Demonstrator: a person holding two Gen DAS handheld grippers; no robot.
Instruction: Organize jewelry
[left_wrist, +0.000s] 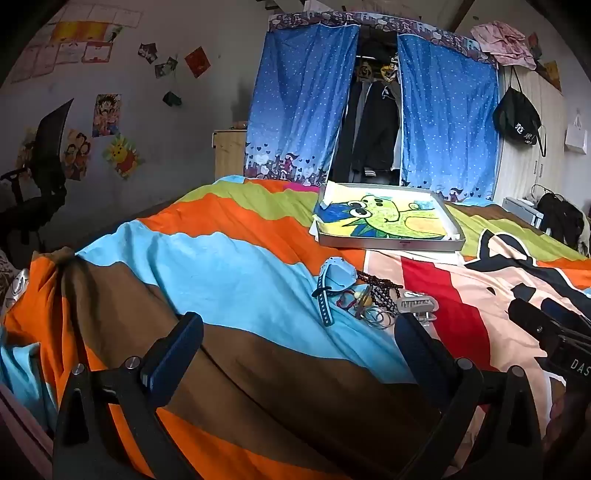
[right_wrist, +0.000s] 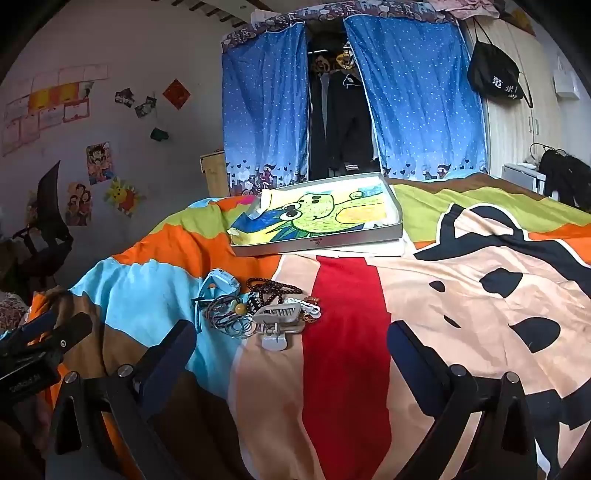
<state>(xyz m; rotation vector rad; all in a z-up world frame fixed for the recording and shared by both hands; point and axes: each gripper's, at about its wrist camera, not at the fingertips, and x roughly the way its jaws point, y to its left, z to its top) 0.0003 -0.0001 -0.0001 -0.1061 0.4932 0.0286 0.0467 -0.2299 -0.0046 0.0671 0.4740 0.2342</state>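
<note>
A small heap of jewelry lies on the striped bedspread: a light blue watch (left_wrist: 334, 282) (right_wrist: 218, 284), a dark bead necklace (left_wrist: 376, 284) (right_wrist: 273, 288), thin bangles (left_wrist: 380, 317) (right_wrist: 231, 321) and a grey hair claw (left_wrist: 417, 304) (right_wrist: 277, 319). Behind it sits a shallow grey box (left_wrist: 391, 243) (right_wrist: 317, 245) lined with a cartoon drawing. My left gripper (left_wrist: 299, 332) is open and empty, in front of and left of the heap. My right gripper (right_wrist: 295, 339) is open and empty, just in front of the hair claw.
The bed is covered by a colourful bedspread (left_wrist: 229, 258) (right_wrist: 461, 295). Blue curtains (left_wrist: 299, 103) (right_wrist: 266, 110) and a wardrobe stand behind the bed. A black chair (left_wrist: 40, 177) is at the far left. The other gripper shows at the frame edges (left_wrist: 554, 332) (right_wrist: 37, 343).
</note>
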